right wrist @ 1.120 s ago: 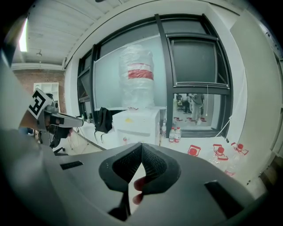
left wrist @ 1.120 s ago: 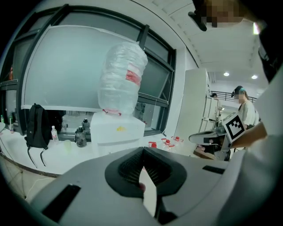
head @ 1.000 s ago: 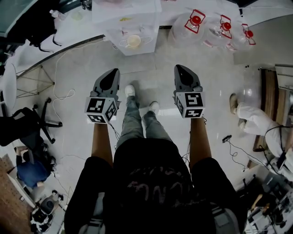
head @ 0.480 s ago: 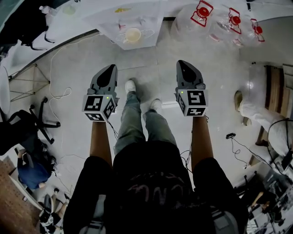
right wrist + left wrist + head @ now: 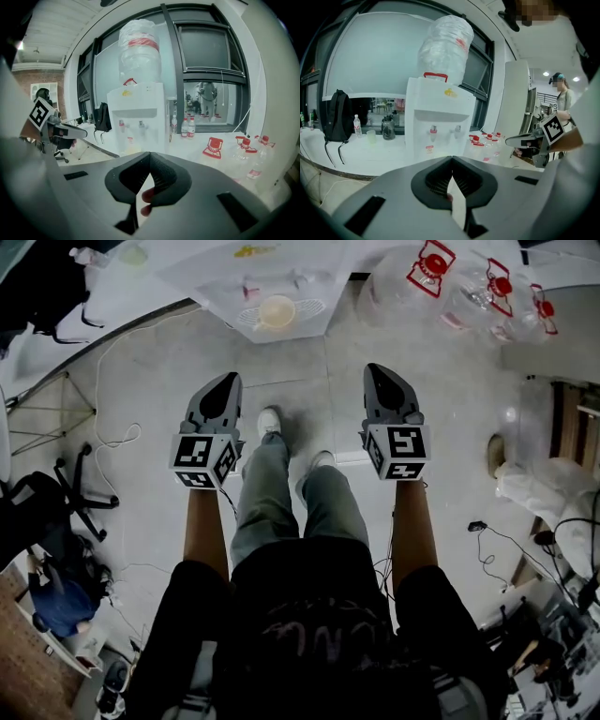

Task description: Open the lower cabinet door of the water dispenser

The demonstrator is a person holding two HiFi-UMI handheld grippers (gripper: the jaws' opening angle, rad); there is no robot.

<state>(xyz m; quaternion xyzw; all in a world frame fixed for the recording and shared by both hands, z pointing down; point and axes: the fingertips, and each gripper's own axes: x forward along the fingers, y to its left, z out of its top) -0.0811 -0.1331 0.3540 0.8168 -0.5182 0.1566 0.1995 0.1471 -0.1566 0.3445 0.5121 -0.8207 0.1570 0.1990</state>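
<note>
The 2 claws, left gripper [image 5: 223, 395] and right gripper [image 5: 382, 381], are pinched closed on nothing. The water dispenser [image 5: 277, 298] stands upright well ahead, closer to the left one's line (its lower cabinet door hidden from every view).

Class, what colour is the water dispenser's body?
White; the dispenser shows best in the right gripper view.

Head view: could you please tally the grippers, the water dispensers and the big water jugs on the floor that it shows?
Grippers: 2, the left gripper and the right gripper
Water dispenser: 1
Water jugs: 3
Total: 6
</note>
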